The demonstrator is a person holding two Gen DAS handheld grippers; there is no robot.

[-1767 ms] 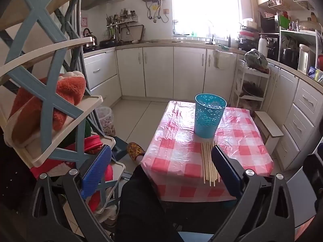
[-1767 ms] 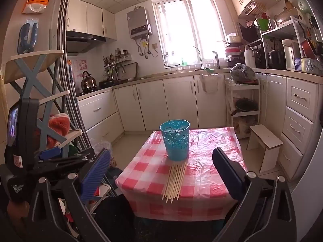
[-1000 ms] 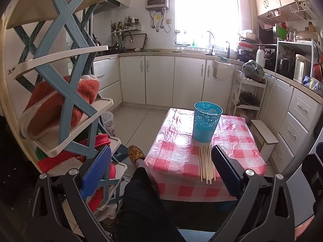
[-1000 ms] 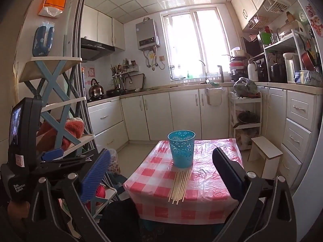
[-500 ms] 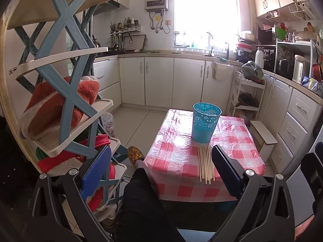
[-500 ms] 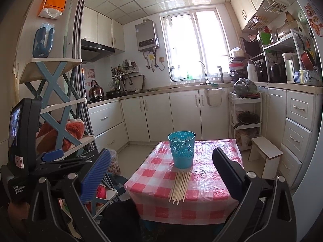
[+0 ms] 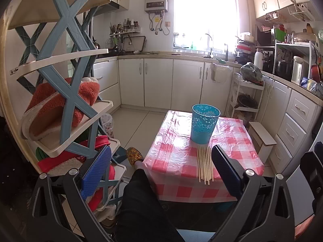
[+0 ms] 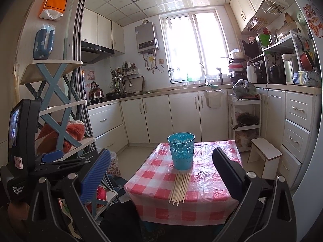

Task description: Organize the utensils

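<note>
Now both grippers sit farther from the table

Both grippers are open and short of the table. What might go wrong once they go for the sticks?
The sticks lie tight together, so a pinch may lift several or scatter them. Their near ends reach the table edge and could roll off. The cup looks light, touches their far ends, and may tip if bumped.

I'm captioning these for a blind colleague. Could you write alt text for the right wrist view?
A blue cup stands on a red-checked table with wooden sticks lying in front of it. The open right gripper hangs short of them, in a white kitchen.
</note>
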